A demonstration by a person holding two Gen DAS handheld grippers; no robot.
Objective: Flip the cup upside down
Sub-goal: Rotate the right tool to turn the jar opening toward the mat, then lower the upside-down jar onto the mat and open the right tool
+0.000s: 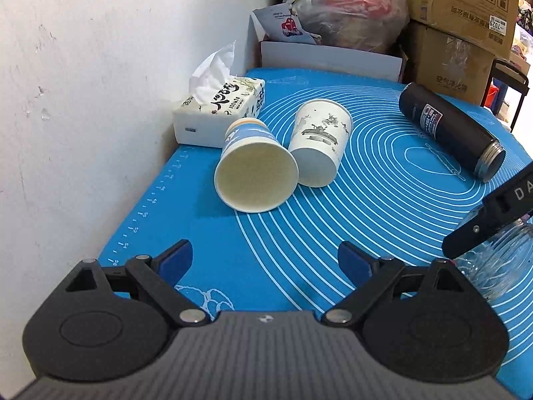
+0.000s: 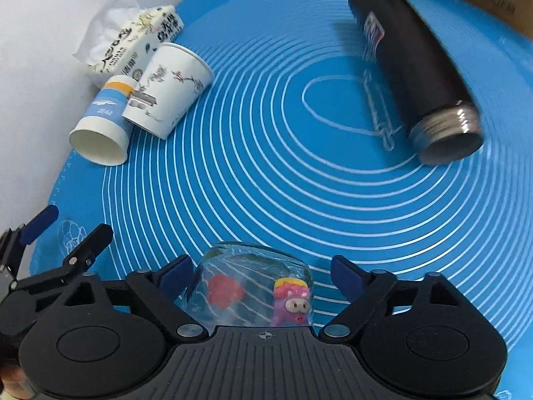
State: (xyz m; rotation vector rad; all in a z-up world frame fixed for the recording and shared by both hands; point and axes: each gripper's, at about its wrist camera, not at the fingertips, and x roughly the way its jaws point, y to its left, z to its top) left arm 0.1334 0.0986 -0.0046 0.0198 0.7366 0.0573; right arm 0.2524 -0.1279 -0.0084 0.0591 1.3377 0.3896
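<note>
A clear glass cup with a pink pig sticker stands upside down on the blue mat, between the fingers of my right gripper. The jaws are open and do not touch it. The glass also shows at the right edge of the left wrist view, under the right gripper's finger. My left gripper is open and empty above the mat's near left part. Two paper cups lie on their sides near the wall: a blue-banded one and a white printed one.
A black thermos flask without a lid lies on the mat's right side. A tissue pack sits against the white wall on the left. Cardboard boxes and a plastic bag are stacked behind the table.
</note>
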